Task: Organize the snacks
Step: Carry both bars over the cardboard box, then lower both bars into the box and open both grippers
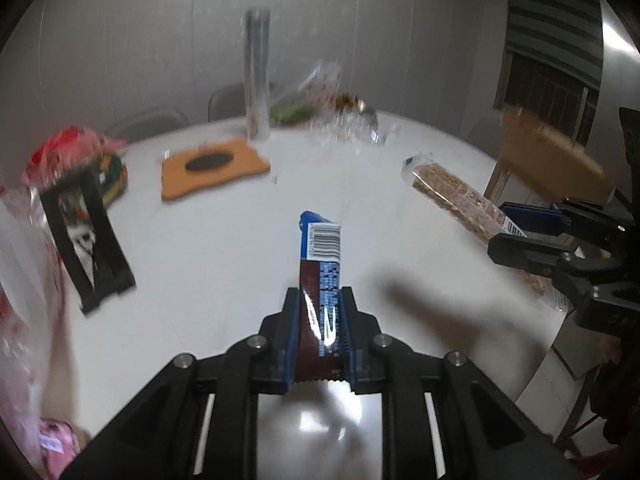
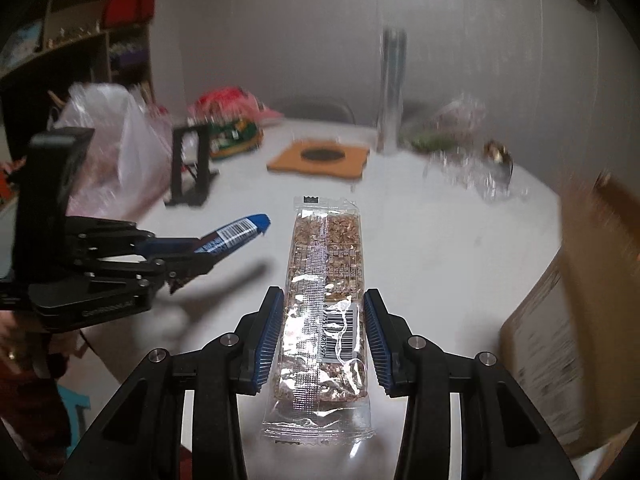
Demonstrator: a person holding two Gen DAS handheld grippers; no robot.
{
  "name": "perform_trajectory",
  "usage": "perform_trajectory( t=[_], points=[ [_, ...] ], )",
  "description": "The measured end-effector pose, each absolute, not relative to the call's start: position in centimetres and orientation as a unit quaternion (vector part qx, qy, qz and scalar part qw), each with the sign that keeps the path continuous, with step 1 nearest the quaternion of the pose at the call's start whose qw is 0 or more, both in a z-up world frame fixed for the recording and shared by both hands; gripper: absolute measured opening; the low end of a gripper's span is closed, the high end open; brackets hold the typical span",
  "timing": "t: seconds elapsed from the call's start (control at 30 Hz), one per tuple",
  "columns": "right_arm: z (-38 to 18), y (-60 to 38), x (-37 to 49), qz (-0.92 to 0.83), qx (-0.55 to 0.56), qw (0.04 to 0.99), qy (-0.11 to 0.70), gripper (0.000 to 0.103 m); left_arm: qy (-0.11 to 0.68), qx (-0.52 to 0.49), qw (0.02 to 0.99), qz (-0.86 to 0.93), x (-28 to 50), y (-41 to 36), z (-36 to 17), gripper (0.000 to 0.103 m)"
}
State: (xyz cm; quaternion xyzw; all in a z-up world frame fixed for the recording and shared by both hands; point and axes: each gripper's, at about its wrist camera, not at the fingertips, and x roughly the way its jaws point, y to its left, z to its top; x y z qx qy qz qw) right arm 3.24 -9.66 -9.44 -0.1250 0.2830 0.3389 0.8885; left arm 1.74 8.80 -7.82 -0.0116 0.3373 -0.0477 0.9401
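Left wrist view: left gripper (image 1: 320,304) jaws clenched on a blue-and-brown snack bar (image 1: 320,256), its barcode end jutting forward above the white tabletop (image 1: 224,264). Right wrist view: right gripper (image 2: 324,320) jaws grasping a clear-wrapped granola bar (image 2: 326,280) by its long edges, held lengthwise over the tabletop, with the left gripper and its bar off to the left, well apart. Farther out: black stand (image 1: 90,244), orange mat (image 1: 214,166), upright silvery roll (image 1: 257,76), crumpled clear wrappers (image 2: 476,172), cardboard box (image 2: 572,300) at the right tabletop edge.
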Motion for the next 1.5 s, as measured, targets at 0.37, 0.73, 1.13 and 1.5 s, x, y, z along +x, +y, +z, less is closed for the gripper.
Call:
perform_trajectory(
  t=[0.37,0.73,1.13,1.5],
  points=[
    [-0.7,-17.9,2.0,0.332,-0.11,0.922,0.165,0.037,0.257,0.013,0.962,-0.096,4.1,1.6,2.3,0.016],
    [-1.0,-28.0,4.9,0.252,-0.078,0.95,0.166,0.037,0.242,0.068,0.943,-0.217,8.4,-12.5,6.8,0.016],
    [-4.7,-30.0,7.9,0.286,-0.061,0.928,0.231,0.037,0.317,0.088,0.906,-0.267,13.1,-18.8,3.5,0.016],
    [-6.3,-28.4,9.1,0.297,-0.086,0.913,0.265,0.038,0.371,0.105,0.882,-0.273,16.4,-20.1,0.2,0.017]
  ],
)
